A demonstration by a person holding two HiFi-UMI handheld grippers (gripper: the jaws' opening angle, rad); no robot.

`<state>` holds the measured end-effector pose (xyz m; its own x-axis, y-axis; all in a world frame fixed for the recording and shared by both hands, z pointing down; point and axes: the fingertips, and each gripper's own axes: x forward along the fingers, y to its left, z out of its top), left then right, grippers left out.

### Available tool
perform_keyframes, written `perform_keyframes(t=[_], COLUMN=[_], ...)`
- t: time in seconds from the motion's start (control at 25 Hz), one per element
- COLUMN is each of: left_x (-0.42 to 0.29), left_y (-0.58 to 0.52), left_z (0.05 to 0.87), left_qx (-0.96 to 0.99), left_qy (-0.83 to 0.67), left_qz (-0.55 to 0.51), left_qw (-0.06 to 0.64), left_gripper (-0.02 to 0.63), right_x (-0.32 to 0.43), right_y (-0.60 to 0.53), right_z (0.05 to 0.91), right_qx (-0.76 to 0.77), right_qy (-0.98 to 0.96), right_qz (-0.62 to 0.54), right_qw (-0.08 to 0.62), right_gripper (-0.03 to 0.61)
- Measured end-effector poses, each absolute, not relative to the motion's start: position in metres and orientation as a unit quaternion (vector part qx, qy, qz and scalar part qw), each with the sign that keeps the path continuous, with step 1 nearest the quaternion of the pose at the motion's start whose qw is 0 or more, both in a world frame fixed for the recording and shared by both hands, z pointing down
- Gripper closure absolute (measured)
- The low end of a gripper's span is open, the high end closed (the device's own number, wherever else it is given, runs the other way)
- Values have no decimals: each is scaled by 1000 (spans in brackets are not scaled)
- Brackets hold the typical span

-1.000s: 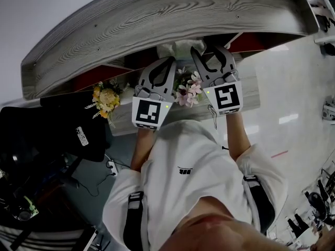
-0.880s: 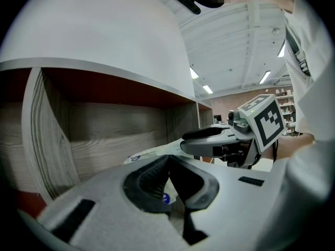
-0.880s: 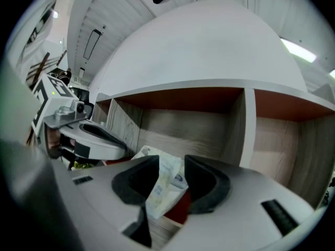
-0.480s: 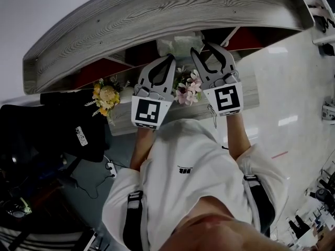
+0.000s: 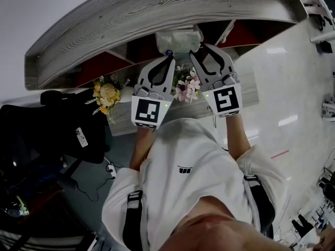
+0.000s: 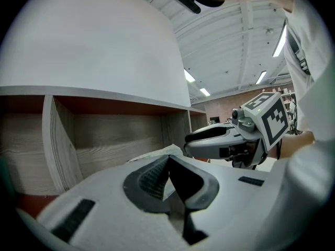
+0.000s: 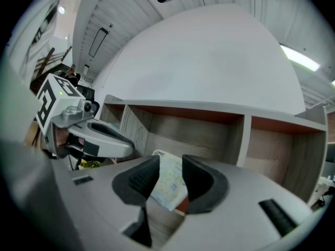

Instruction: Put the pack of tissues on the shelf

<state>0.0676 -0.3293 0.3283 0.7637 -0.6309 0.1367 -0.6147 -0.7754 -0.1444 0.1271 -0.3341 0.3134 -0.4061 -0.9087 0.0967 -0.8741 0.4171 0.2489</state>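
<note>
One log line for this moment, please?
pack of tissues: on shelf | left hand-held gripper: shut | right hand-held gripper: open, facing pack

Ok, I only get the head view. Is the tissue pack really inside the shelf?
Observer: Yes. The right gripper view shows the pack lying in a shelf compartment, with a divider to its right.
Operator: Is the right one squeezing it?
Observer: The right tongs are apart. The pack shows through the gap, but I can't tell if they touch it.
Operator: And the left one?
Observer: In the left gripper view, the tips of the left tongs meet, and the pack sits just behind them.
</note>
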Motion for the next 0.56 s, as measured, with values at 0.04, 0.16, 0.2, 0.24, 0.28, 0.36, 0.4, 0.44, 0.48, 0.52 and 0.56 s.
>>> perform_keyframes(t=[0.04, 0.16, 0.2, 0.24, 0.28, 0.36, 0.4, 0.44, 0.48, 0.52, 0.56], left_x=[67, 65, 65, 64, 64, 63, 63, 62, 62, 61, 61], left_y=[-328, -325, -325, -324, -323, -322, -321, -321, -320, -320, -319], left_z=[328, 327, 326, 325, 324, 323, 323, 323, 323, 322, 322], left_qx=[-938, -939, -939, -939, -939, -940, -940, -940, -940, -940, -940], left_qy=[331, 330, 329, 329, 329, 328, 328, 327, 327, 327, 327], left_qz=[-89, -87, -86, -85, -85, -84, -84, -84, -83, -83, -83], left_qw=[46, 47, 48, 48, 49, 50, 50, 50, 50, 51, 51], left_gripper=[586, 586, 586, 586, 586, 586, 586, 586, 586, 586, 586], right_x=[127, 125, 125, 124, 124, 124, 123, 123, 122, 122, 122], right_y=[-333, -329, -328, -327, -326, -325, -324, -323, -323, -322, -321], right_z=[313, 313, 312, 311, 311, 310, 310, 310, 310, 310, 310], right_qx=[535, 537, 538, 538, 539, 540, 540, 540, 540, 541, 541], right_qy=[-834, -833, -832, -832, -831, -831, -831, -830, -830, -830, -830], right_qz=[-79, -78, -79, -79, -80, -81, -82, -82, -82, -81, -80], right_qw=[109, 110, 110, 110, 109, 109, 109, 110, 110, 110, 110], right_gripper=[440, 440, 440, 440, 440, 439, 440, 440, 440, 440, 440])
